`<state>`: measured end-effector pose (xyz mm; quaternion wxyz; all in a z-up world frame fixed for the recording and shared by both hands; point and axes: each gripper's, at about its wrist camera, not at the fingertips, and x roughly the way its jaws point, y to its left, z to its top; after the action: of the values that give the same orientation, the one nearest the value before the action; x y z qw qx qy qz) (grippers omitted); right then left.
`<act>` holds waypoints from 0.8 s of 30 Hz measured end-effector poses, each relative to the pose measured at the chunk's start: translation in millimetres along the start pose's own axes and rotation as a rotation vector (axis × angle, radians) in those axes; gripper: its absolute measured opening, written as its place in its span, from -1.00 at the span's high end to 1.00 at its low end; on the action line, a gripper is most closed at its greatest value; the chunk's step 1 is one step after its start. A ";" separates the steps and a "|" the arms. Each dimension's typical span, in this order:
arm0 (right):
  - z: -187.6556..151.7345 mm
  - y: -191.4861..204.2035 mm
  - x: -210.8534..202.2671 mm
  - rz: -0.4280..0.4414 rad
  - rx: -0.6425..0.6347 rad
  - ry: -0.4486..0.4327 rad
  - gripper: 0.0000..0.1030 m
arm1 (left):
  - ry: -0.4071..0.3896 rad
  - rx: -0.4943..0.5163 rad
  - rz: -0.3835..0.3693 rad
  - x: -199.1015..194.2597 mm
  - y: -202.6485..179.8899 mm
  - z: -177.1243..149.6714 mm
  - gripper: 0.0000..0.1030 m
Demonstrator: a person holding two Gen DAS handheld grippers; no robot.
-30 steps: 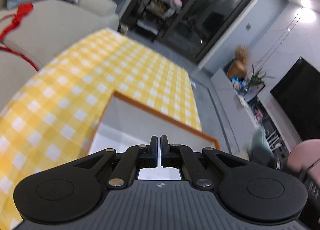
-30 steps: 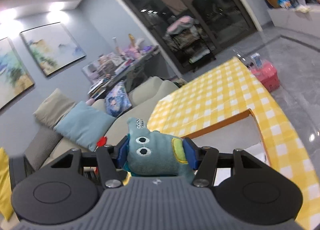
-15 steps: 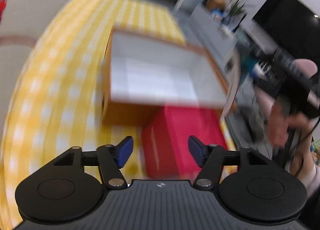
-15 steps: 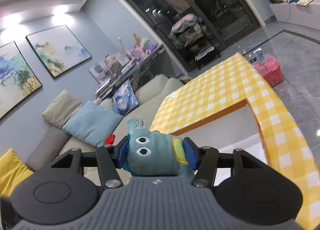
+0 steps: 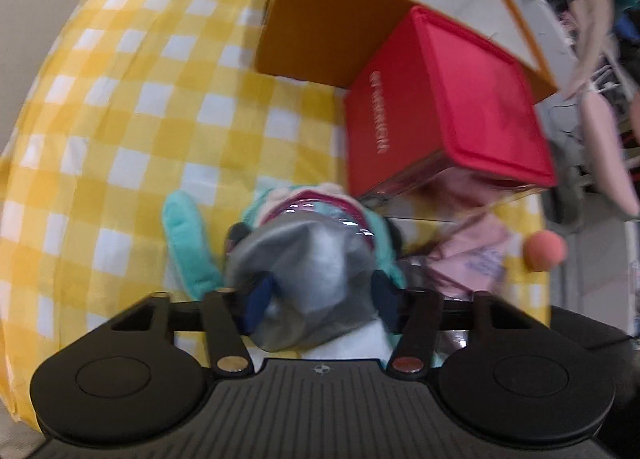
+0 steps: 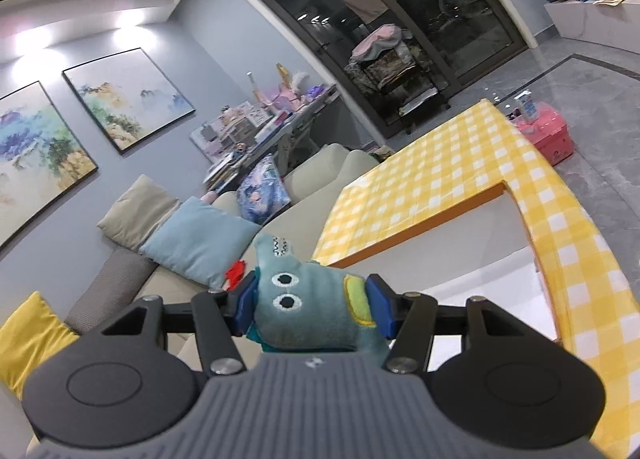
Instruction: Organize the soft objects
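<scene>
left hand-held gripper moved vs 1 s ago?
Yes. The left hand-held gripper has dropped toward the near table edge: the orange box now sits far up the frame, and its fingers straddle a grey-and-teal plush, jaws open.

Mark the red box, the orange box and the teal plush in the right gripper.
red box [image 5: 472,99], left wrist view, on its lid.
orange box [image 5: 320,31], left wrist view, on its near side wall.
teal plush [image 6: 308,311], right wrist view, below its eyes.

We see heavy motion blur in the left wrist view, smearing the red box [image 5: 440,107] and checked cloth [image 5: 120,119]. The right wrist view is sharp; 2 wall lights [image 6: 80,35] glare, and fisheye bending curves its edges.
</scene>
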<state>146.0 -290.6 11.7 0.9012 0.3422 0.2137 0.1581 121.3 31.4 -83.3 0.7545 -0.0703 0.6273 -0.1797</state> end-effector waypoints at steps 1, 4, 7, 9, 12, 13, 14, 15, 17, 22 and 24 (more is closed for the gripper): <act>-0.5 0.2 -1.2 0.015 0.003 0.006 -0.10 | 0.002 0.001 0.025 3.6 0.1 -1.5 0.37; -4.5 -1.6 -5.7 0.032 0.008 0.008 -0.10 | -0.024 0.000 0.085 8.3 -0.9 -7.1 0.82; -5.0 -3.1 -8.0 0.015 0.009 0.010 -0.10 | -0.035 0.047 0.087 9.3 -5.7 -11.9 0.99; -5.2 -3.0 -10.9 0.012 0.011 0.018 -0.10 | -0.021 0.078 0.099 9.5 -11.8 -15.2 1.00; -2.9 -1.0 -14.7 0.014 -0.020 0.024 -0.10 | -0.037 0.110 0.077 0.9 -14.6 -22.9 1.00; -2.0 0.4 -15.2 0.009 -0.032 0.025 -0.10 | -0.047 0.100 0.059 -2.7 -13.8 -23.2 1.00; -1.5 1.5 -15.8 0.007 -0.038 0.023 -0.10 | -0.064 0.083 0.035 -10.6 -12.4 -24.1 1.00; -1.2 2.7 -15.1 0.008 -0.040 0.026 -0.10 | -0.077 0.075 0.021 -17.3 -12.7 -24.2 1.00; -0.6 5.1 -12.8 0.005 -0.045 0.033 -0.10 | -0.115 0.066 0.010 -34.4 -16.0 -23.2 1.00; 2.1 14.5 -7.0 0.012 -0.086 0.036 -0.10 | -0.238 0.035 -0.029 -82.3 -25.6 -9.1 1.00; 3.8 18.4 -3.5 0.019 -0.095 0.037 -0.10 | -0.301 0.042 -0.048 -99.0 -30.8 -0.5 1.00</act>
<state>142.3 -281.0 27.8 0.9108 0.2981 0.2195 0.1827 100.6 38.5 18.0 0.8367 -0.0954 0.5016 -0.1981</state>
